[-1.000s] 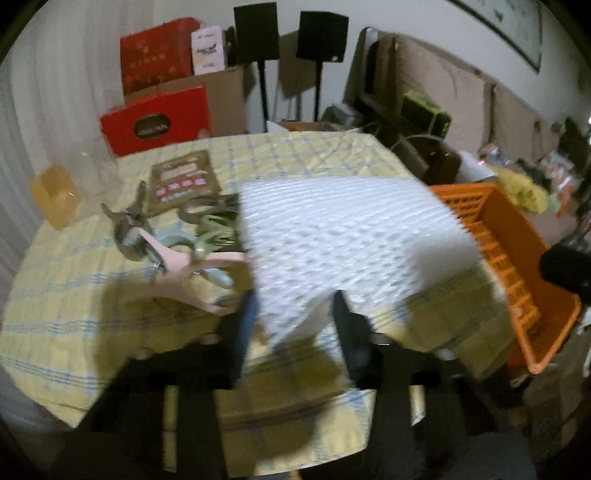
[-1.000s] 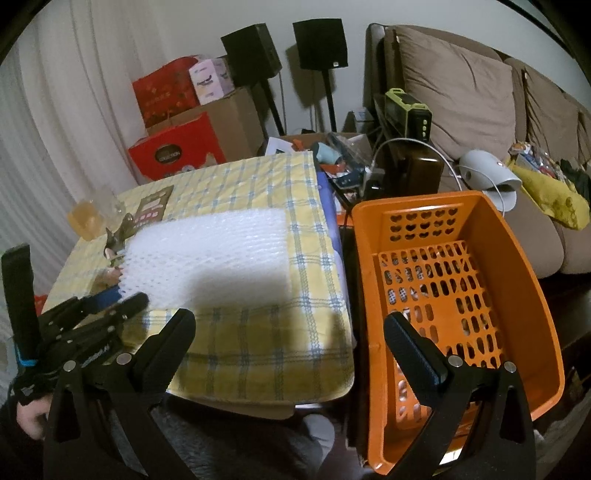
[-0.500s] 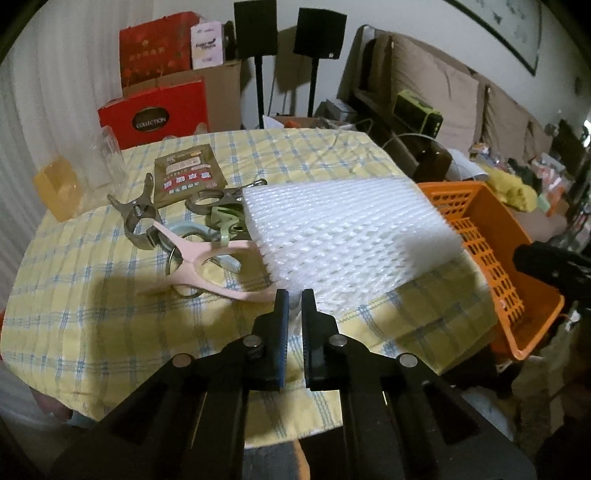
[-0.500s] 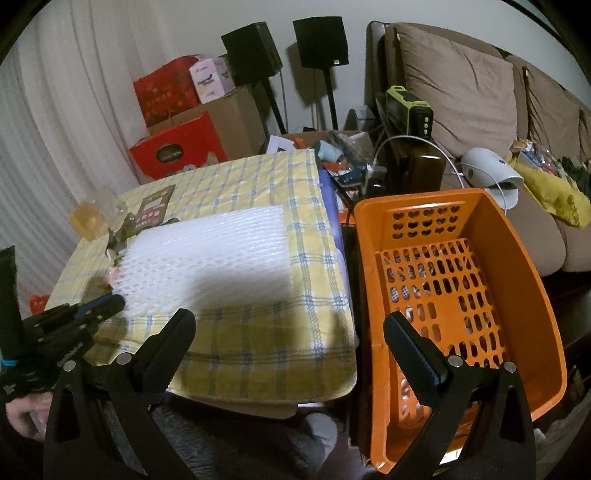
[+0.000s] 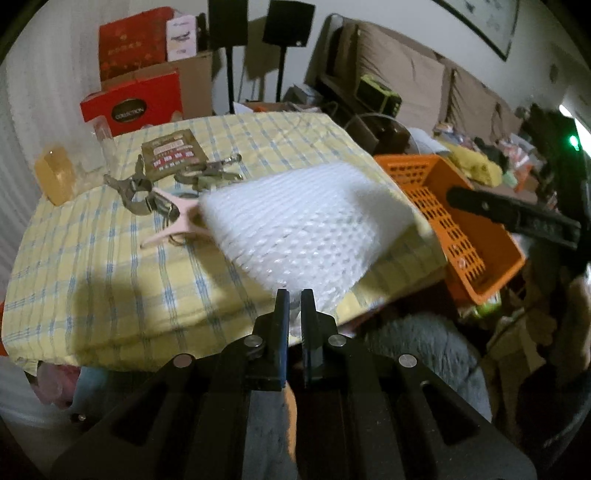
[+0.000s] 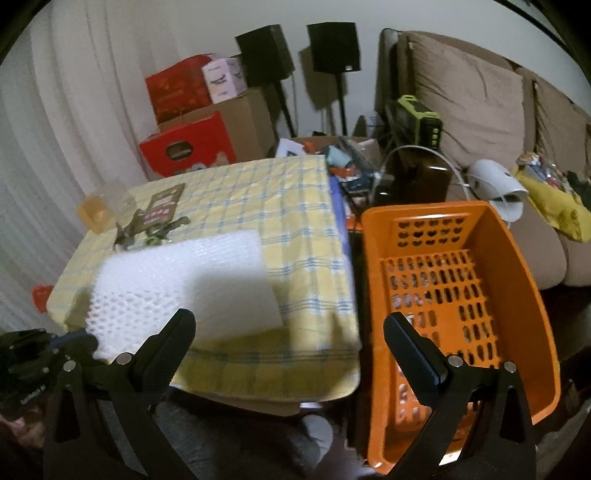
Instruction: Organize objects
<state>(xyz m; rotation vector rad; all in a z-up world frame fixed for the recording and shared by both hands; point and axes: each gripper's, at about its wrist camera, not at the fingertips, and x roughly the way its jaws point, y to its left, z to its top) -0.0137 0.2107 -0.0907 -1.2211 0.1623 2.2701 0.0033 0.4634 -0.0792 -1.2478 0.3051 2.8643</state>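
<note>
A white foam net sheet point(image 5: 306, 225) lies on the yellow checked table point(image 5: 110, 266); it also shows in the right wrist view point(image 6: 184, 280). My left gripper point(image 5: 293, 295) is shut on the sheet's near edge and lifts it, pulling it past the table's front edge. My right gripper point(image 6: 290, 328) is open and empty, between the table's corner and the orange basket point(image 6: 517, 266). The basket also shows in the left wrist view point(image 5: 491, 254), beside the table on the right. Several clamps, one pink point(image 5: 173, 218), lie left of the sheet.
A brown packet point(image 5: 171, 153) and a clear cup point(image 5: 55, 177) sit at the table's far left. Red boxes point(image 5: 140, 99) and speaker stands point(image 5: 229, 22) are behind the table. A sofa point(image 6: 480, 103) with clutter stands on the right.
My left gripper closed on the sheet's near edge, then drew back and pulled the sheet toward the front of the table. My right gripper stayed open, shifting slightly.
</note>
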